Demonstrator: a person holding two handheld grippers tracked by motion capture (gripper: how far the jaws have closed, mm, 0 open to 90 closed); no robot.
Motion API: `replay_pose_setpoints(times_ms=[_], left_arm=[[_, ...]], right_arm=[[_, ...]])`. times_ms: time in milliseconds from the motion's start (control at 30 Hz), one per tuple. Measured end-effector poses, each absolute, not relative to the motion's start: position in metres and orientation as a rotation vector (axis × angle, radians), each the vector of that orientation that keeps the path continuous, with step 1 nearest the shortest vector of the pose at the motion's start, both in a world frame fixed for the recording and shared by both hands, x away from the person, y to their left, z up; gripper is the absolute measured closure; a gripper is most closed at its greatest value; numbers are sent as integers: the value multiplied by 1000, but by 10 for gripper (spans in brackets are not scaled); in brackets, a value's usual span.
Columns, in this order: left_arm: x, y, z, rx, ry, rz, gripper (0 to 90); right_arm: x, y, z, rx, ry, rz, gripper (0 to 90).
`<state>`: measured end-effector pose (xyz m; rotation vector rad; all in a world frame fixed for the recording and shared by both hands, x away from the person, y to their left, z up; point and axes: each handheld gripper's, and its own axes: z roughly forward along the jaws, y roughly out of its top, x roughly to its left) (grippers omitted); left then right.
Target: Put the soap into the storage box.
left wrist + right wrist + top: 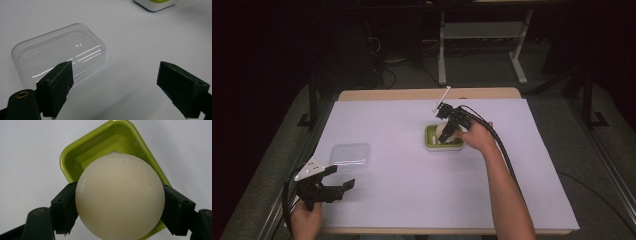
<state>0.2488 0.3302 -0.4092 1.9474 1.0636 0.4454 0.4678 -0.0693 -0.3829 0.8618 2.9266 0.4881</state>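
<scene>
Fingers of the right gripper (120, 217) clamp a cream ball (120, 196) from either side directly over the green tray (75, 157), while the left gripper (125, 87), jaws spread wide and empty, hangs just beside the clear lid (60, 52).

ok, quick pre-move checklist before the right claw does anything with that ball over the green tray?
1. Grip on ball: ok. The right claw has a jaw pressed on each side of the cream ball.
2. Ball over tray: ok. The green tray sits directly behind the ball in the right gripper view.
3. Ball clear of the tray floor: cannot tell; the ball hides the gap.
4. Tray contents: cannot tell; the ball covers most of the inside.
5. Left claw out of the way: ok. It is open and holds nothing, near the clear lid, far from the tray.
6. Lid free: ok. It lies flat on the white table cover, untouched.
</scene>
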Motion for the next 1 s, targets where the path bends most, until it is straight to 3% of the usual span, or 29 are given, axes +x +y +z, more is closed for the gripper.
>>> replay_pose_setpoints(times_ms=[1000], left_arm=[[249,330,-410,1947,1064,442,129]], right_arm=[[477,-62,-399,912,2917,444,239]])
